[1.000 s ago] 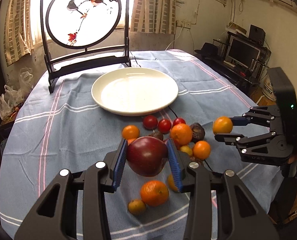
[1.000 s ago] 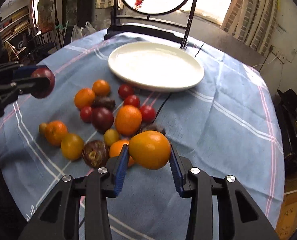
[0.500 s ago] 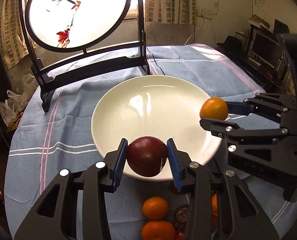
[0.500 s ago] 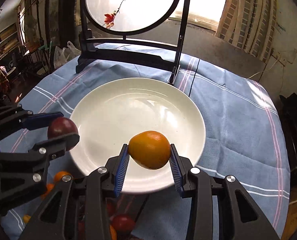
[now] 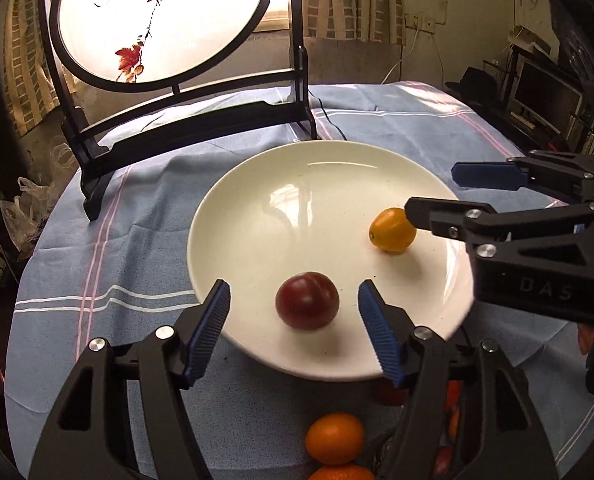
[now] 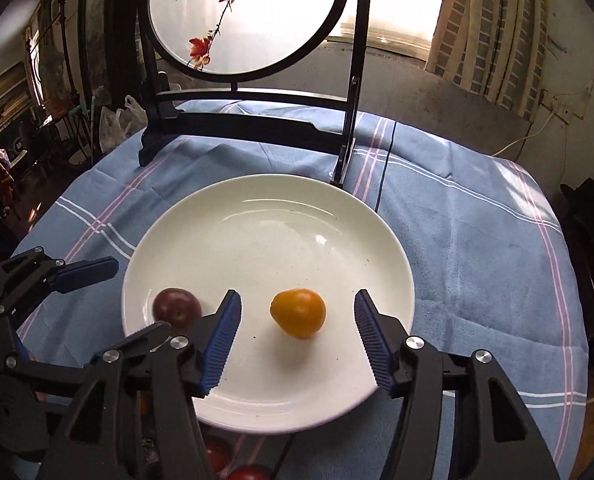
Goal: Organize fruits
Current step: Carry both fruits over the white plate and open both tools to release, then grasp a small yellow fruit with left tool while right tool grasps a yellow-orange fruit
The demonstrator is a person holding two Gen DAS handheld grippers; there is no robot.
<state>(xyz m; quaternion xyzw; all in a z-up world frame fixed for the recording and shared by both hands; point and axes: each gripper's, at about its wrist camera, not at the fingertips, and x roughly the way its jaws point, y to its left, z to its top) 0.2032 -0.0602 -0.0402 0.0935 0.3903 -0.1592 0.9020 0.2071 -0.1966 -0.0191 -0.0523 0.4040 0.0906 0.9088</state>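
— Both fruits have left the tongs since the earlier frames. From the left wrist, the plum now sits on the plate, between the left tongs, whose jaws are opening and no longer touch it.

— And the orange one?

— Same view: the orange lies near the plate's right side, just under the right tongs.

— From the right wrist?

— The right tongs are opening too, the orange free between them on the plate; the plum rests to its left, apart, by the left tongs.

— So?

— Two fruits delivered. More wait on the table before the plate, likely next.
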